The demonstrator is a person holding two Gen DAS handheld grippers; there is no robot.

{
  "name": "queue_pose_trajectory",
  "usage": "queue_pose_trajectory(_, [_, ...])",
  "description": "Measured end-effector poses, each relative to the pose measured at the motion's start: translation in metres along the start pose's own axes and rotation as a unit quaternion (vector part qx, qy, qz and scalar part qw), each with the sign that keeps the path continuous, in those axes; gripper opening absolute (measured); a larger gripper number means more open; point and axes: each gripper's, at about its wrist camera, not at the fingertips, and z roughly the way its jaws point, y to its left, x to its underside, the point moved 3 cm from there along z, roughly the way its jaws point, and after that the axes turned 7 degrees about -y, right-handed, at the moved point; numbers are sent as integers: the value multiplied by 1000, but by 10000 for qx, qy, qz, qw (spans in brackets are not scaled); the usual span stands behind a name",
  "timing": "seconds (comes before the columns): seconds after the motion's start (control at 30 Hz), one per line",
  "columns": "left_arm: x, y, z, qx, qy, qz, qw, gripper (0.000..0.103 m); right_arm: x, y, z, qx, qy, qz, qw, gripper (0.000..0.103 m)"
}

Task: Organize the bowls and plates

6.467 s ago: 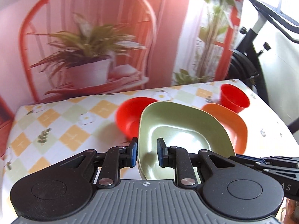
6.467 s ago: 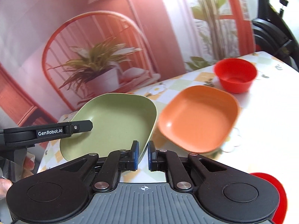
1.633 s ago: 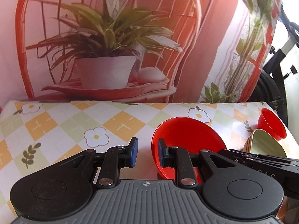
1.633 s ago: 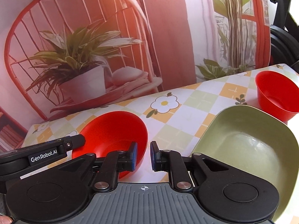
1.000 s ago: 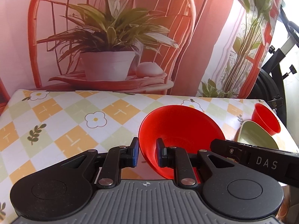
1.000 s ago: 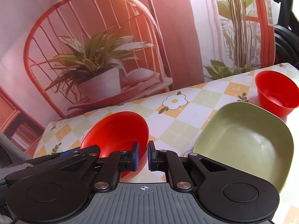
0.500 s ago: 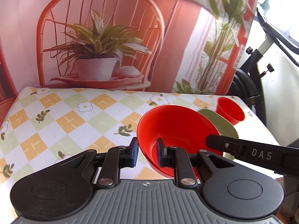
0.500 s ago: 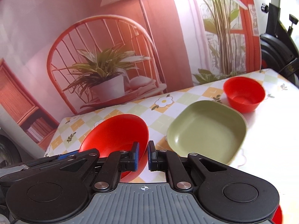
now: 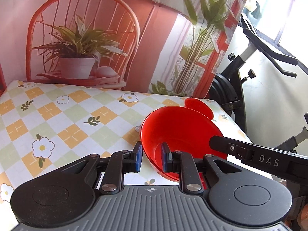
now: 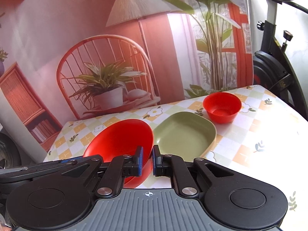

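Note:
A large red bowl hangs tilted above the checkered table. My left gripper is shut on its near rim. In the right wrist view the same red bowl has its right rim pinched in my right gripper, which is shut on it. A green plate lies flat on the table just right of the bowl. Behind the plate stands a small red bowl. In the left wrist view only the top of the small red bowl shows, and the large bowl hides the green plate.
A printed backdrop of a chair, plant and lamp stands along the table's far edge. An exercise bike stands off the table's right side. Bare tablecloth lies right of the green plate.
Both grippers have lifted and drawn back with the large red bowl between them, so more of the table shows. In the left view the bowl now covers the green plate.

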Motion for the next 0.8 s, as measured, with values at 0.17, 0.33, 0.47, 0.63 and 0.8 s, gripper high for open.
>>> queue_pose_trajectory(0.17, [6,-18,-4,120,63,136,9998,21,3,-15,-15,64,-26,165,9998,9])
queue_pose_trajectory(0.33, [12,-31,-5,285,168,219,9992,22,4,-34,-30,98,-24,255,9996,9])
queue_pose_trajectory(0.47, [19,-47,-2,443,247,322,9982,22,7,-52,-41,210,-55,382,9990,9])
queue_pose_trajectory(0.63, [32,-68,8,585,437,505,9960,22,11,-75,-51,418,-104,429,9982,9])
queue_pose_trajectory(0.8, [47,-83,19,680,673,685,9931,22,25,-97,-53,579,-7,559,9968,9])
